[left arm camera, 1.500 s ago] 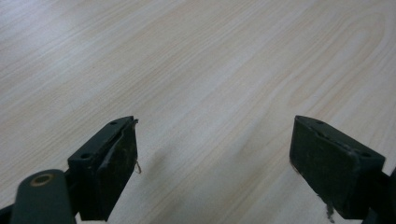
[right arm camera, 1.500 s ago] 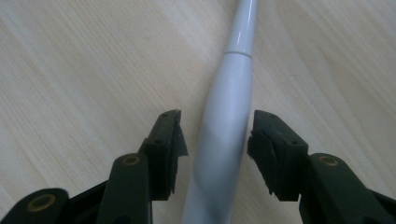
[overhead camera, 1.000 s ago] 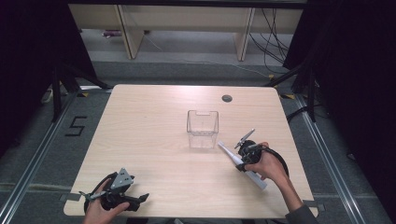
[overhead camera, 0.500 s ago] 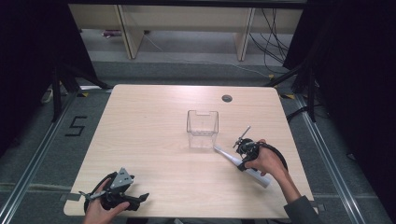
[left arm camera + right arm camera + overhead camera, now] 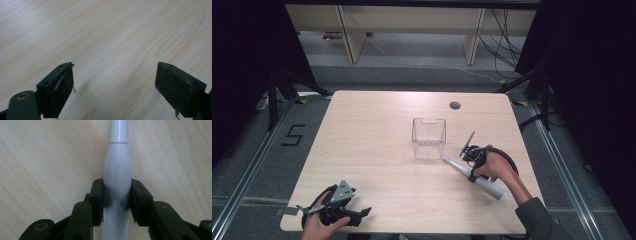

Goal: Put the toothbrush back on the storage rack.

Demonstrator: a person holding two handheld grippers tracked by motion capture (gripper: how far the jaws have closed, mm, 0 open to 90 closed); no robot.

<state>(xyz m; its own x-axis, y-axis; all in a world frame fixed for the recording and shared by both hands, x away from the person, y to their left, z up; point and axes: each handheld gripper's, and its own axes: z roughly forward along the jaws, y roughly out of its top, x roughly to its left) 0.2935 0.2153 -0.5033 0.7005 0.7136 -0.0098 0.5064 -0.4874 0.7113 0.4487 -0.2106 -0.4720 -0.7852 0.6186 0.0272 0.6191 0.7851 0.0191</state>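
Our right gripper (image 5: 117,197) has its fingers (image 5: 98,195) clenched on the white electric toothbrush (image 5: 117,167), one pad pressed to each side of the thick handle. The toothbrush lies low over the table (image 5: 377,135), its narrow neck running on ahead of the fingers toward the clear plastic box (image 5: 429,138). We judge it light, stiff and smooth, so the rounded handle could slip or twist; the waist just behind the bulge looks the surest hold. Our left gripper (image 5: 113,87) rests with its fingers (image 5: 58,87) released and spread wide, bare wood between them. The brush head is cut off in the right gripper view and too small to make out from above, and the hand hides part of the handle there.
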